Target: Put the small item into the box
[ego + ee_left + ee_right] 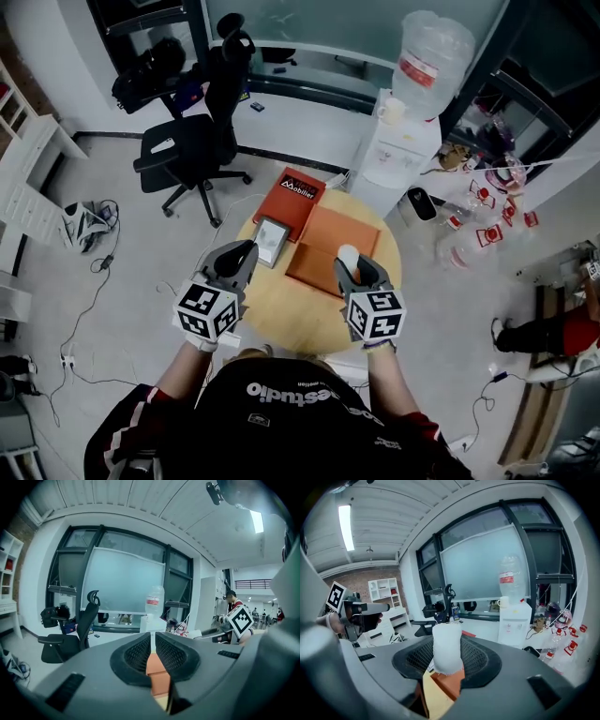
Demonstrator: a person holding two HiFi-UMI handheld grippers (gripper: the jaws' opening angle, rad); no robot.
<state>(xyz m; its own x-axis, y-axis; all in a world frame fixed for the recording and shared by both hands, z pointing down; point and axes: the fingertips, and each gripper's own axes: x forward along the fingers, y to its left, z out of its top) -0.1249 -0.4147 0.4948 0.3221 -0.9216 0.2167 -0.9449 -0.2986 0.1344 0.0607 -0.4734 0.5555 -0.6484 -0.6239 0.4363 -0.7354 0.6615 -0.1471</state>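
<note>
Round table (309,323), orange "Mobiller" box (298,199)

Black office chair (185,147), water dispenser (401,155), pale grey floor (141,246)

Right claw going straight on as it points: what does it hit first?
Probably the flat orange cardboard box on the round wooden table; the right claw, gripping a white foam cylinder, points down at it. Depth unclear.

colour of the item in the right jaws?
White item; shows best in the right gripper view.
</note>
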